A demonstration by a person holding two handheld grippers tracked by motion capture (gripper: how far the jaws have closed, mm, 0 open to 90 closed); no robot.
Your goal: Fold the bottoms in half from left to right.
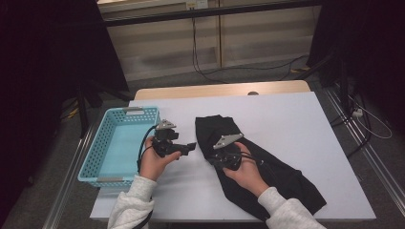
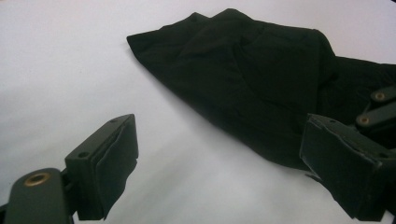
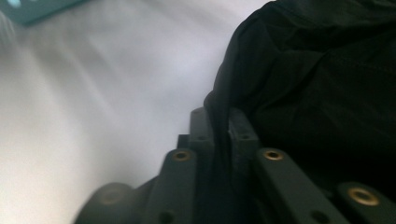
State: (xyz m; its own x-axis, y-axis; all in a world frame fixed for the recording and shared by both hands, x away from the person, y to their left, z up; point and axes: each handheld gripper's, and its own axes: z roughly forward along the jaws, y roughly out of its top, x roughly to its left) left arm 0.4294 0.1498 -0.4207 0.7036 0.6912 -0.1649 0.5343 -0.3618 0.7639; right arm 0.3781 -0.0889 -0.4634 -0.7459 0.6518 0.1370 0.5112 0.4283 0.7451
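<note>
- At the left edge of the black garment [image 1: 267, 167], the right gripper [image 1: 220, 160] has its jaws nearly together with a fold of the cloth pinched between them, seen close up in the right gripper view [image 3: 219, 135].
- The left gripper [image 1: 188, 148] hovers over bare table just left of the garment, jaws spread wide with nothing between them [image 2: 219, 163].
- The garment lies rumpled on the white table [image 1: 296, 119], running from its middle toward the near right corner.
- A light blue basket [image 1: 95, 152] stands at the table's left edge, just beside the left hand [image 1: 153, 162].
</note>
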